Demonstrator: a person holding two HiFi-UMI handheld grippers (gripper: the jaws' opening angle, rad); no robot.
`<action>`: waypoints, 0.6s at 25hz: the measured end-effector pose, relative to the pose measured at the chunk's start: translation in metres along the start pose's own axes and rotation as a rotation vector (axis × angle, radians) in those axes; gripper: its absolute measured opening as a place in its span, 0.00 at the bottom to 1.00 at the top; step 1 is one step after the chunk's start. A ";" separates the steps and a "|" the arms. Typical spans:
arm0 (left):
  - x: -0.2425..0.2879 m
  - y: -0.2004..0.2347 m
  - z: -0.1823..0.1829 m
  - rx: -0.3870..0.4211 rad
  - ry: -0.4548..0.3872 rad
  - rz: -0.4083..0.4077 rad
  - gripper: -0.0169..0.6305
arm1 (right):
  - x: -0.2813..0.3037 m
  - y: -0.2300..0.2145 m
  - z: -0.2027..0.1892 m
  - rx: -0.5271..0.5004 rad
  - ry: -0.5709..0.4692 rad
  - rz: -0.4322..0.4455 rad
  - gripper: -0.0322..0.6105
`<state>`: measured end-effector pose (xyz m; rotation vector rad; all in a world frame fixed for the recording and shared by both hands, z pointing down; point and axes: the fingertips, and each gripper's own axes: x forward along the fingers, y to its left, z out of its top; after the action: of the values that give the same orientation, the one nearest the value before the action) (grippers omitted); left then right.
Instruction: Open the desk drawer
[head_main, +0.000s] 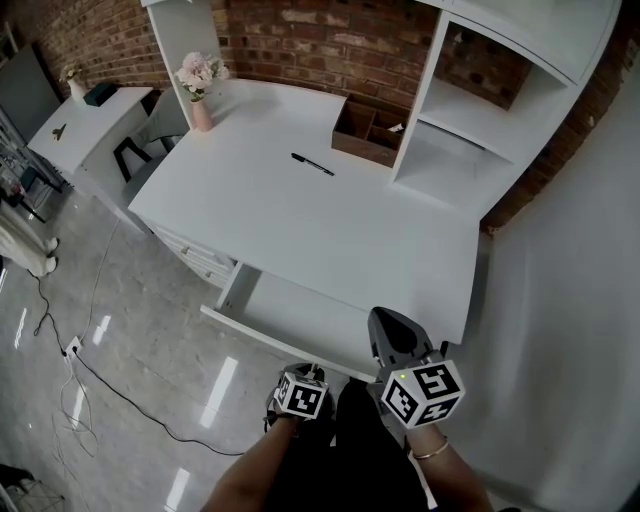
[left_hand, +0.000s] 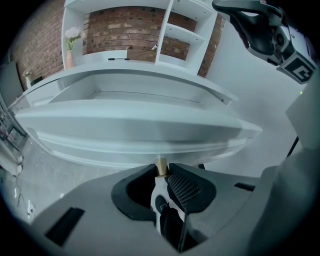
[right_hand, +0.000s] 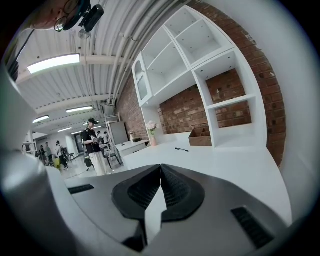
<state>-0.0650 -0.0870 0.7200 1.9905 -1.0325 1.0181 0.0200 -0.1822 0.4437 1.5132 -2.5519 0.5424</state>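
Observation:
The white desk (head_main: 330, 215) has its shallow drawer (head_main: 300, 305) pulled out toward me, and the inside looks bare. My left gripper (head_main: 300, 378) is at the drawer front (head_main: 262, 340), shut on the small brass knob (left_hand: 161, 165), which sits pinched between the pads in the left gripper view, under the drawer front (left_hand: 135, 127). My right gripper (head_main: 392, 335) hangs shut and empty over the desk's front right edge. In the right gripper view its fingertips (right_hand: 160, 169) meet with nothing between them, pointing across the desk top (right_hand: 220, 160).
On the desk lie a black pen (head_main: 312, 164), a pink vase with flowers (head_main: 200, 92) and a brown wooden organiser (head_main: 366, 130) beside a white shelf unit (head_main: 500, 95). Side drawers (head_main: 200, 258) sit left of the open drawer. A cable (head_main: 105, 380) runs over the floor. People (right_hand: 95, 145) stand far off.

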 end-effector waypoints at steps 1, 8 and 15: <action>-0.001 0.000 -0.002 -0.004 0.004 0.001 0.17 | -0.001 0.002 -0.002 0.000 0.004 0.002 0.06; -0.008 -0.002 -0.016 -0.043 0.025 -0.003 0.17 | -0.005 0.013 -0.018 0.013 0.031 0.008 0.06; -0.022 -0.007 -0.035 -0.080 0.082 -0.034 0.17 | -0.007 0.029 -0.033 0.017 0.068 0.030 0.06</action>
<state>-0.0792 -0.0477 0.7161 1.8801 -0.9774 1.0158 -0.0043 -0.1520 0.4652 1.4384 -2.5287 0.6095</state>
